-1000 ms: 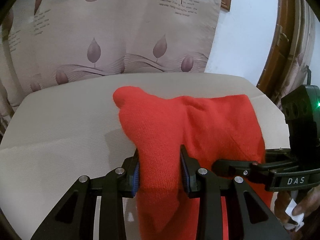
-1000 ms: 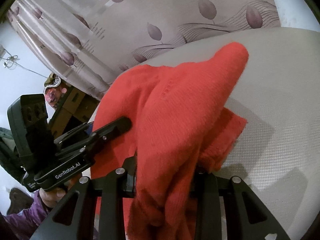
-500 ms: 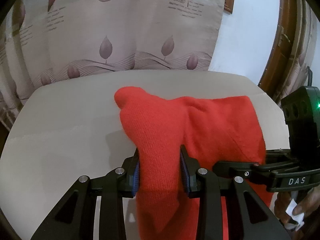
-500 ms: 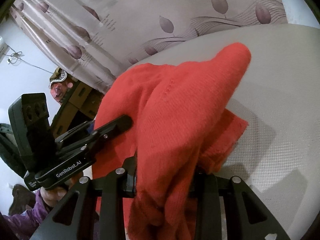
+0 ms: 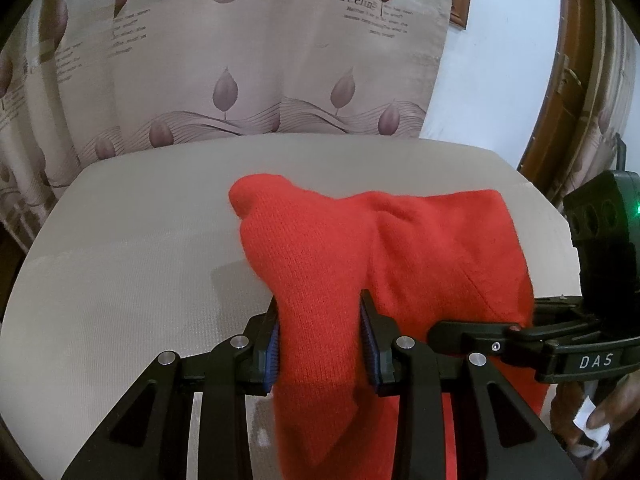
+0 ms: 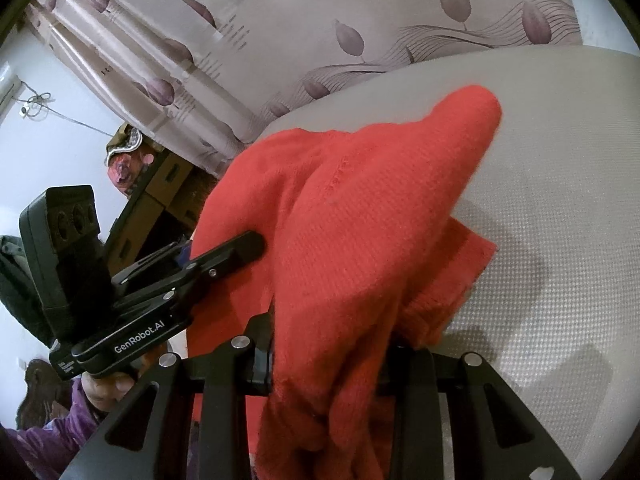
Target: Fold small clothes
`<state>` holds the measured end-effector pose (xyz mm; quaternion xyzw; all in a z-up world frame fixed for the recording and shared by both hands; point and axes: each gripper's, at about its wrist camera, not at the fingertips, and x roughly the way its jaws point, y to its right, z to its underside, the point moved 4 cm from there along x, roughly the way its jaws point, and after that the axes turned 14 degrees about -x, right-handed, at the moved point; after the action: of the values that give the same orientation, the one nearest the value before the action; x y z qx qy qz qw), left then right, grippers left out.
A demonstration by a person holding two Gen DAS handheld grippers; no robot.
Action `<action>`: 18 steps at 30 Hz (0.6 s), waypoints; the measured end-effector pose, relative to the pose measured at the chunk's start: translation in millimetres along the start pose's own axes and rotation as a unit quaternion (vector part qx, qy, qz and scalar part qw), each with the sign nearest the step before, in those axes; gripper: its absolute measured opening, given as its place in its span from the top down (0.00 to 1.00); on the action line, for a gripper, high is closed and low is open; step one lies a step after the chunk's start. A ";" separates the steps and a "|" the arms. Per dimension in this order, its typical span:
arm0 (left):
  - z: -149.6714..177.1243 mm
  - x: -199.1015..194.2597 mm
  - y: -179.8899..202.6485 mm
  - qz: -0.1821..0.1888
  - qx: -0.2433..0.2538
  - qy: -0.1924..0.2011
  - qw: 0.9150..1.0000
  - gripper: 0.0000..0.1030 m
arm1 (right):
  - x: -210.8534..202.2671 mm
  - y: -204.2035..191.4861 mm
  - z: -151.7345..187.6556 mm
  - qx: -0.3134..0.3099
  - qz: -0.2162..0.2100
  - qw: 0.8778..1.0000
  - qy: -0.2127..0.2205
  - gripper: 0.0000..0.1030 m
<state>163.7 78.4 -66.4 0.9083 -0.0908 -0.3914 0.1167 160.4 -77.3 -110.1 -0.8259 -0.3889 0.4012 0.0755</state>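
Observation:
A red knit garment [image 5: 420, 248] lies bunched on the beige table [image 5: 140, 260], one end raised in a rounded peak. My left gripper [image 5: 320, 320] is shut on a thick fold at its near edge, blue pads pressed into the knit. To its right my right gripper [image 5: 444, 330] reaches into the same near edge. In the right wrist view the garment [image 6: 360, 200] drapes over my right gripper [image 6: 328, 344], which is shut on a wad of it. There my left gripper [image 6: 224, 250] grips the cloth's left side.
A patterned curtain [image 5: 260, 60] hangs close behind the table's far edge. A wooden door frame [image 5: 560, 100] stands to the right. Cardboard boxes [image 6: 160, 188] sit beyond the table's left side. A person's hand [image 5: 592, 420] and purple sleeve [image 6: 60, 432] hold the grippers.
Both grippers have drawn back from the curtain with the red garment still pinched. More of the table's far and left edge shows. The grips look the same.

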 end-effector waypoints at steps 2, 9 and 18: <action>2.6 -1.1 -1.0 0.000 0.000 0.000 1.000 0.67 | 0.3 -1.6 0.9 0.001 0.000 1.000 -0.001 0.71; 8.2 0.4 -3.9 -0.003 -0.002 -0.002 1.000 0.67 | 4.6 -1.6 2.8 0.002 0.004 1.000 -0.005 0.71; 17.4 6.7 -9.4 -0.010 -0.011 -0.007 1.000 0.67 | 10.8 -0.1 9.7 0.000 0.007 1.000 -0.013 0.71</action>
<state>156.2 83.2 -85.3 0.9052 -0.0782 -0.3995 0.1219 157.4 -71.4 -123.0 -0.8231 -0.3839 0.4128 0.0678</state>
